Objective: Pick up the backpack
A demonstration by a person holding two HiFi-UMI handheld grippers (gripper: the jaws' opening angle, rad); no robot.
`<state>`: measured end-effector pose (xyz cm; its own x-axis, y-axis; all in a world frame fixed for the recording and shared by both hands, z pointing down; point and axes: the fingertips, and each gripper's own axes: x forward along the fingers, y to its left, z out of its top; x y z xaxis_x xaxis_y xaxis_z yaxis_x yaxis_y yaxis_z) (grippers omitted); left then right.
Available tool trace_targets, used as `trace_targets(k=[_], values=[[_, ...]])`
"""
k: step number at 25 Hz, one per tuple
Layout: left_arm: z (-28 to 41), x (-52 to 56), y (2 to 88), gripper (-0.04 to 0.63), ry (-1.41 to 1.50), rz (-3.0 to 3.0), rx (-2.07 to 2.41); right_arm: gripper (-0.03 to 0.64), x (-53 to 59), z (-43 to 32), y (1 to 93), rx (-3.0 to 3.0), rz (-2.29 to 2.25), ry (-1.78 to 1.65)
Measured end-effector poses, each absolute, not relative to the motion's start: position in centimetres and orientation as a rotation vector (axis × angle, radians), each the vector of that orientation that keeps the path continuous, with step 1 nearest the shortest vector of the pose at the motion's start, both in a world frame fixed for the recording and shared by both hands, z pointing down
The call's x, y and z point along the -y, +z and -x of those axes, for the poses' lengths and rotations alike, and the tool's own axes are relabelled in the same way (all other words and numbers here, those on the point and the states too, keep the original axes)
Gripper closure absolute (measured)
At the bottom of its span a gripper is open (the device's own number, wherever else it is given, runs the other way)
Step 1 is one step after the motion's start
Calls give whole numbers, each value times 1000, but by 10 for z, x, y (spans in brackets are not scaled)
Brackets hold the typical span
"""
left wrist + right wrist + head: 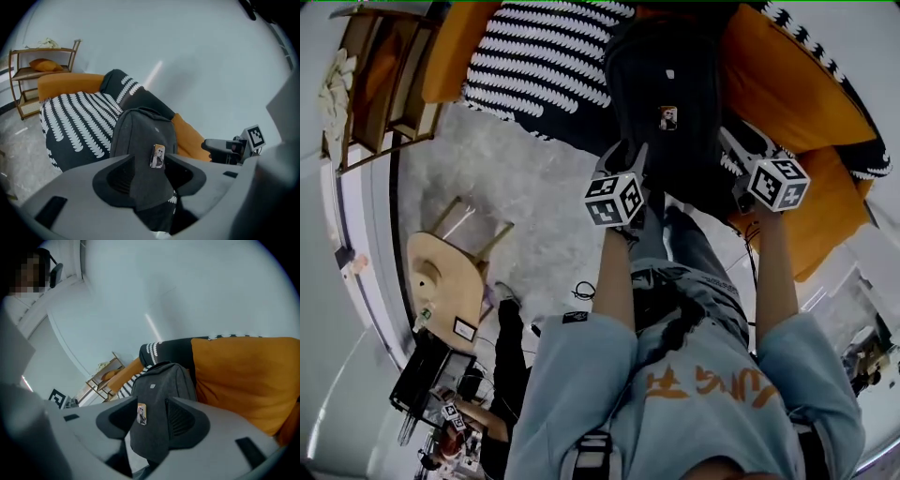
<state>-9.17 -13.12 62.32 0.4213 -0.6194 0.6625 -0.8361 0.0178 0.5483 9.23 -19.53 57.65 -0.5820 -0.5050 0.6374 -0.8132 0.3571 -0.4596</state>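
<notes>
Head view puts the dark backpack (667, 89) at twelve o'clock, standing upright on the sofa (787, 94) with a striped throw (534, 56) at its nine o'clock and an orange cushion at its three. My left claw (628, 155) sits near its seven o'clock corner and my right claw (733, 141) near its four o'clock corner. Each claw's jaws stand apart with nothing pressed between them. In both gripper views the bag fills the gap between the jaws but lies beyond them, not touched. I judge this to be the approach, with the grasp not yet made. To do it well I would bring both claws toward the upper part of the bag, one on each side, and close only once fabric is well inside the jaws. The cloth looks soft and will likely fold, so a shallow pinch could slip. The small tag (158, 155) on the front marks the middle; I would keep the claws evenly either side of it. I would also steer the left claw clear of the throw, then raise both together so the bag stays level.
</notes>
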Motion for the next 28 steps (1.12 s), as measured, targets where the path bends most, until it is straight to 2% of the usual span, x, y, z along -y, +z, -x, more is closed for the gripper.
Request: trace_targets(k=[1, 8, 14, 25, 28], values=[[94, 134, 629, 388, 279, -1671, 1271, 416, 199, -90, 584, 2219, -1144, 1099], [109, 168, 659, 365, 277, -1618, 1273, 333, 236, -87, 623, 2089, -1215, 1115], [114, 205, 686, 299, 280, -1597, 1261, 303, 270, -94, 655, 1991, -1257, 1074], [115, 243, 706, 276, 334, -1632, 1199, 262, 305, -89, 679, 1954, -1195, 1067], [115, 246, 711, 276, 310, -1638, 1180, 262, 308, -87, 690, 1947, -1177, 1155]])
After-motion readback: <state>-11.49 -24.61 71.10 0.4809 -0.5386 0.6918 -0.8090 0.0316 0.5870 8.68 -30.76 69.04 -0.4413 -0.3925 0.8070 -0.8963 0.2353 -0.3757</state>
